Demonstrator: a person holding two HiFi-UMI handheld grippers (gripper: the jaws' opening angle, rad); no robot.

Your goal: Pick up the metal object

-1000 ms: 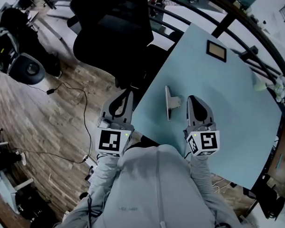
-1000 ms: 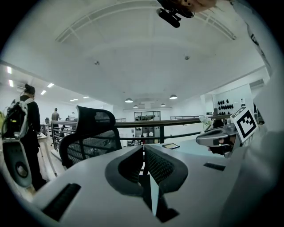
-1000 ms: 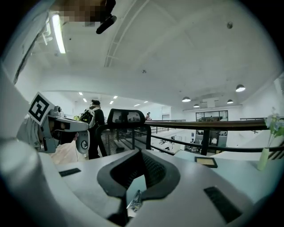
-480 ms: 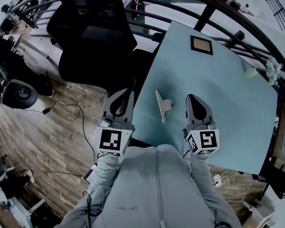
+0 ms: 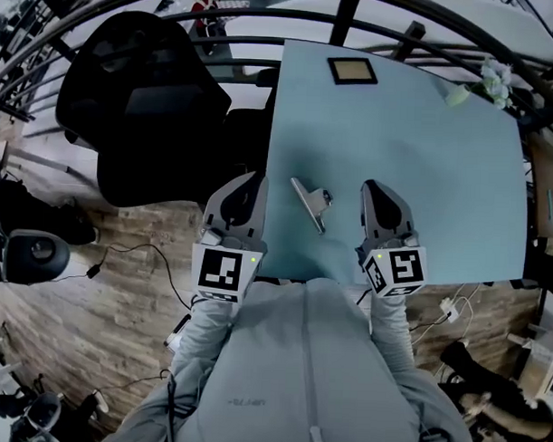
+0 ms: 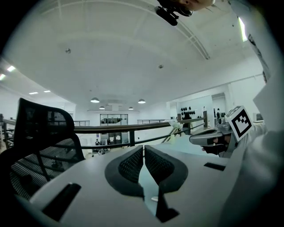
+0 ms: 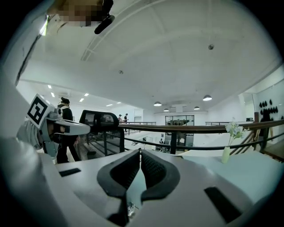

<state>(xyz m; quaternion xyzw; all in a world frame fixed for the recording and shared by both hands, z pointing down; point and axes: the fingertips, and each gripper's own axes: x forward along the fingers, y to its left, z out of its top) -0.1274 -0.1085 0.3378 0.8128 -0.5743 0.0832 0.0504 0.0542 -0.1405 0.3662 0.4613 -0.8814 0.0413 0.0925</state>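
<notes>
The metal object [image 5: 311,203], a flat silver clip-like piece, lies on the light blue table [image 5: 433,158] near its front edge, between my two grippers. My left gripper [image 5: 245,180] hangs over the table's left edge, a little left of the object, jaws shut and empty. It shows again in its own view, left gripper [image 6: 144,147], tips together. My right gripper [image 5: 377,188] is over the table to the right of the object, also shut with nothing in it. The right gripper [image 7: 140,151] shows closed tips. Neither touches the object.
A black office chair [image 5: 145,102] stands left of the table. At the table's far side lie a small framed plate [image 5: 352,70] and a vase with white flowers [image 5: 485,82]. A dark railing [image 5: 265,16] runs behind. Cables lie on the wooden floor [image 5: 121,255].
The head view has swung, so table and chair look turned and the object sits slightly further left in the picture. Both grippers keep their places and stay shut.
</notes>
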